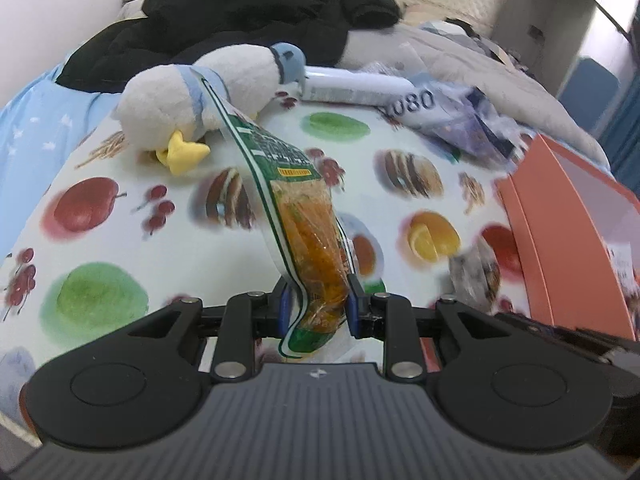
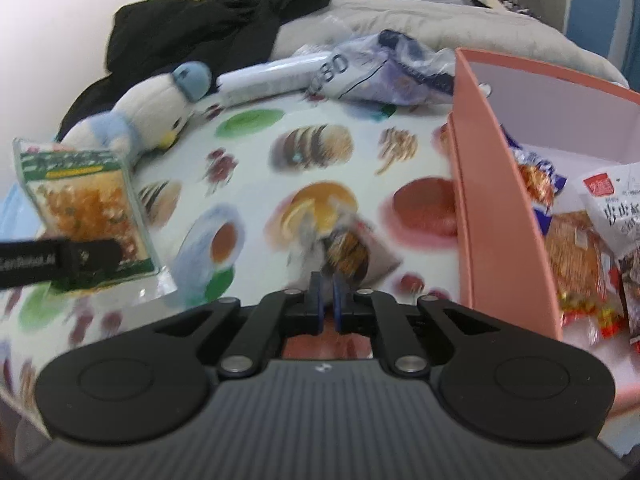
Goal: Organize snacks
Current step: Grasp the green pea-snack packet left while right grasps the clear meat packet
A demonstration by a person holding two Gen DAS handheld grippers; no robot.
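My left gripper (image 1: 316,306) is shut on a green-and-clear snack packet (image 1: 304,216) with orange pieces inside and holds it upright above the table. The same packet shows at the left of the right wrist view (image 2: 86,200), with the left gripper's finger (image 2: 60,260) across it. My right gripper (image 2: 327,300) is shut on the edge of a small grey snack packet (image 2: 344,248) with brown contents, blurred, just above the table. A pink box (image 2: 500,208) stands at the right and holds several snack packets (image 2: 576,248). The box also shows in the left wrist view (image 1: 560,216).
The table (image 2: 256,168) has a fruit-and-bread print cloth. A plush duck (image 1: 192,96) lies at the back left. A white tube (image 1: 352,86) and a crumpled plastic bag (image 1: 468,120) lie at the back. Black clothes (image 1: 240,12) and a grey quilt (image 2: 460,20) lie behind.
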